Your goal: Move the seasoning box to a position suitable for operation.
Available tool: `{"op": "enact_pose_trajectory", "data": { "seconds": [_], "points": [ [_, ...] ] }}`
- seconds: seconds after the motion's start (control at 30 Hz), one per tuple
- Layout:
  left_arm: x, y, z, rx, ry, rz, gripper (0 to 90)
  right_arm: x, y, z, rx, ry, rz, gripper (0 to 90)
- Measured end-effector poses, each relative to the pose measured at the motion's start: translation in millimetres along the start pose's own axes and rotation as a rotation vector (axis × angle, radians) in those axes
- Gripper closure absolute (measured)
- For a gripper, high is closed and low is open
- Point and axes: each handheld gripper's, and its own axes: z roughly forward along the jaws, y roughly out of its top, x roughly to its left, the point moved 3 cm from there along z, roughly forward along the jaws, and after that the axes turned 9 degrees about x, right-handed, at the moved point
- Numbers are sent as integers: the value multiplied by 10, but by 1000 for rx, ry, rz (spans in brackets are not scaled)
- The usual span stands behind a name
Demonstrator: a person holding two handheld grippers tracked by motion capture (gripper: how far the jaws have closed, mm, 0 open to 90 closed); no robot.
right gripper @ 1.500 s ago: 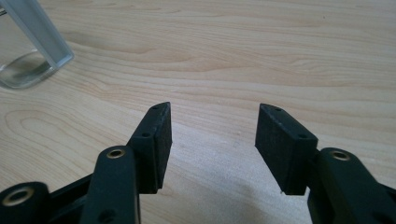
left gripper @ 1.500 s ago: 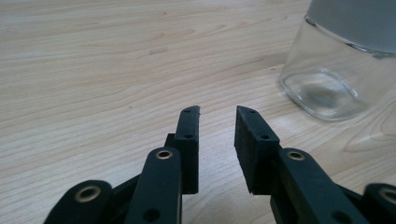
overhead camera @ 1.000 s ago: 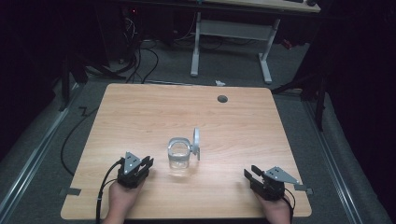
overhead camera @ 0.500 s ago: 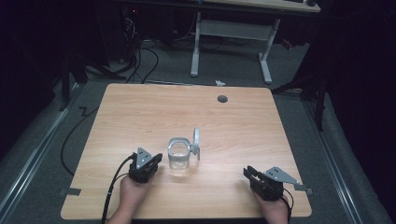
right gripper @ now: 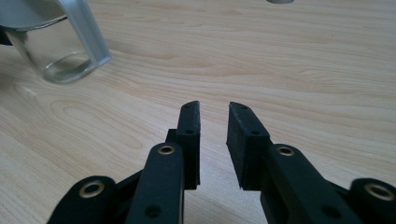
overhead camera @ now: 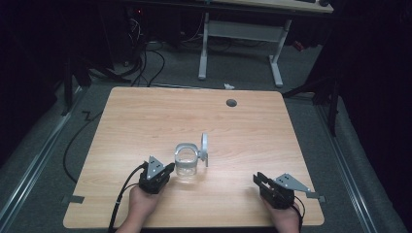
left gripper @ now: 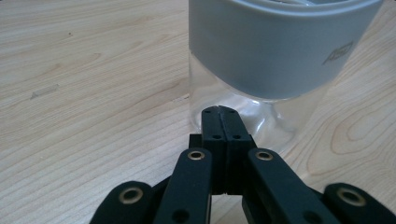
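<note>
Left gripper closed (empty), beside jar

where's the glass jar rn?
High view: the glass jar stands near the table's front centre, lid open, just right of the left gripper.

Jar at lower centre of tabletop, left gripper just lower-left of it, right gripper well apart at lower right

left gripper jaws pressed together — right gripper jaws slightly apart, both low
</note>
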Motion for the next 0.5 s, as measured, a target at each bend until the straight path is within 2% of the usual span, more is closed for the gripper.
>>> {"op": "enact_pose_trajectory", "data": {
  "seconds": [0.13,0.27,0.5],
  "points": [
    [-36,-24,-8,10,-2,9,900,-25,-14,-28,-6,-2,-17,758],
    [-128,-64,-18,24,-8,17,900,-82,-21,-47,-15,13,13,758],
    [-404,-127,21,41,-62,31,900,-92,-20,-59,-21,27,11,777]
  ]
}}
